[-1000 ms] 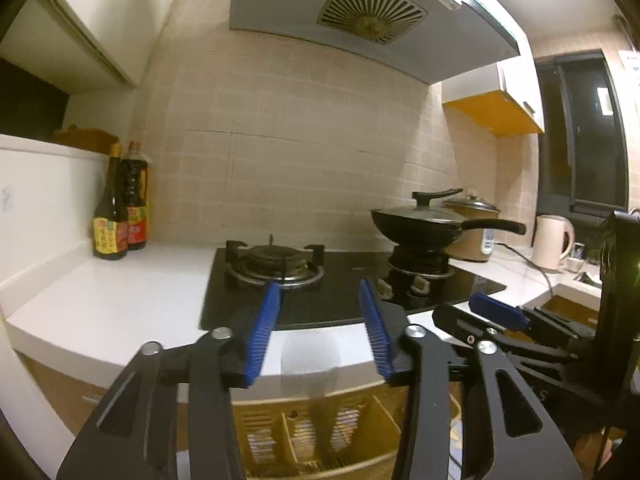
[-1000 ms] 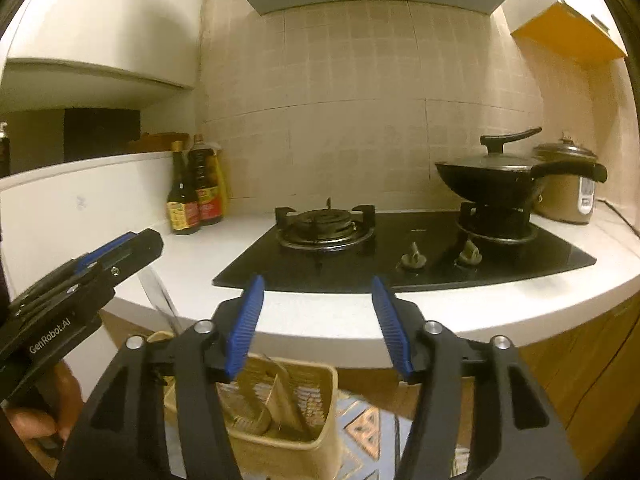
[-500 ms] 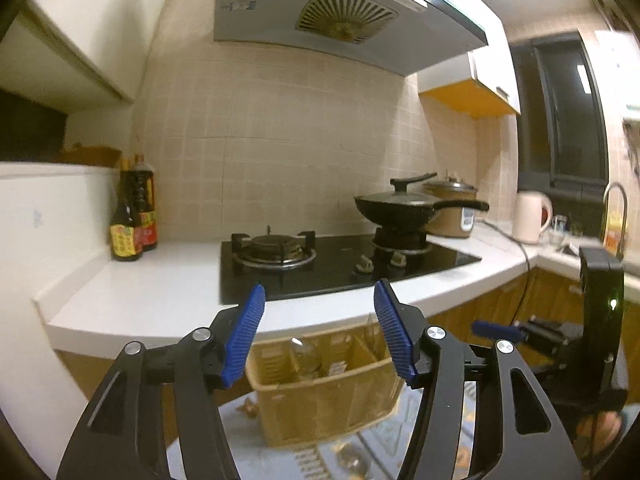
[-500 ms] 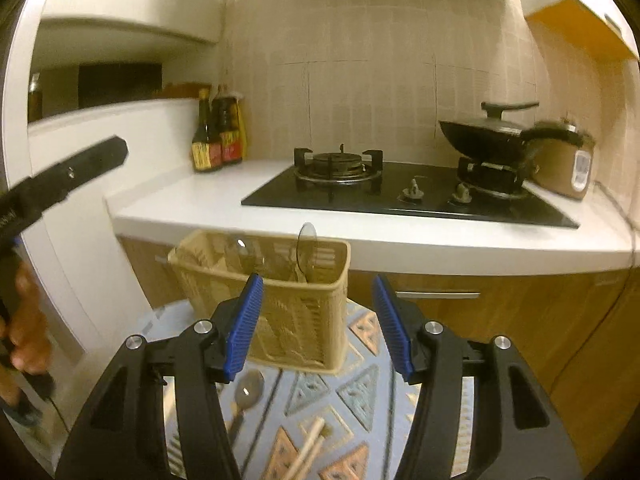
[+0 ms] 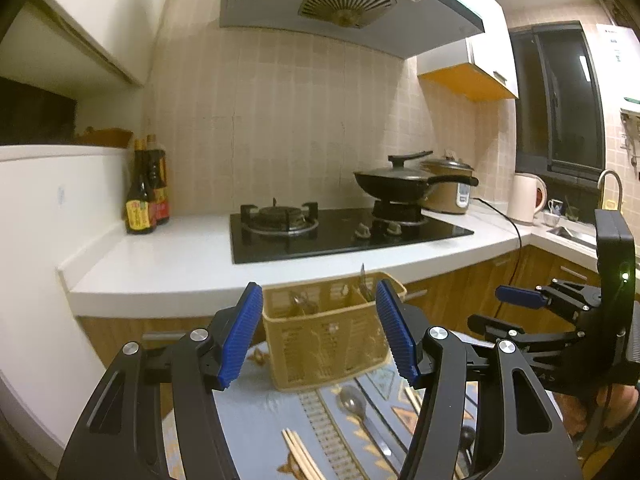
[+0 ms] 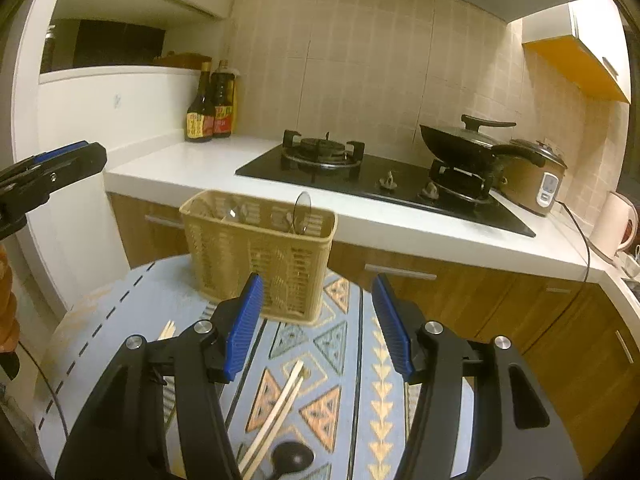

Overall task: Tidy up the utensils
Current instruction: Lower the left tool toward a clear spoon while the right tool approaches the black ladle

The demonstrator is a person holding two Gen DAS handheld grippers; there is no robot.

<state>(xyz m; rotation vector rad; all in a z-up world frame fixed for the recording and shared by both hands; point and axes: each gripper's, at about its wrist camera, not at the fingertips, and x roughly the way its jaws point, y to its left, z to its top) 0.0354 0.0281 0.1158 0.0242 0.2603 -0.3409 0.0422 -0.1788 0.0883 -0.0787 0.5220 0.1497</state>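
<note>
A tan slotted utensil basket [image 5: 328,340] [image 6: 256,256] stands on a round table with a blue patterned cloth [image 6: 120,304]. A spoon [image 6: 302,212] stands upright in it. My left gripper [image 5: 319,290] hangs open just in front of the basket, nothing between its blue pads. My right gripper [image 6: 317,284] is open too, short of the basket's right end. On the cloth lie a metal spoon [image 5: 352,398], chopsticks [image 5: 302,456] [image 6: 280,404] and a black round-headed utensil [image 6: 292,460]. Each gripper shows in the other's view: right [image 5: 496,310], left [image 6: 60,164].
Behind the table runs a white counter [image 5: 168,256] with a black gas hob [image 5: 340,236], a lidded wok [image 5: 400,184], a rice cooker [image 5: 450,192], a kettle [image 5: 526,198] and two sauce bottles [image 5: 146,200]. Wooden cabinet doors [image 6: 500,312] sit below. A white wall [image 5: 36,280] stands left.
Both grippers have drawn back from the counter, bringing the basket and tablecloth into full view. The left jaws stand a little wider, and a pale blurred shape between them is gone.
</note>
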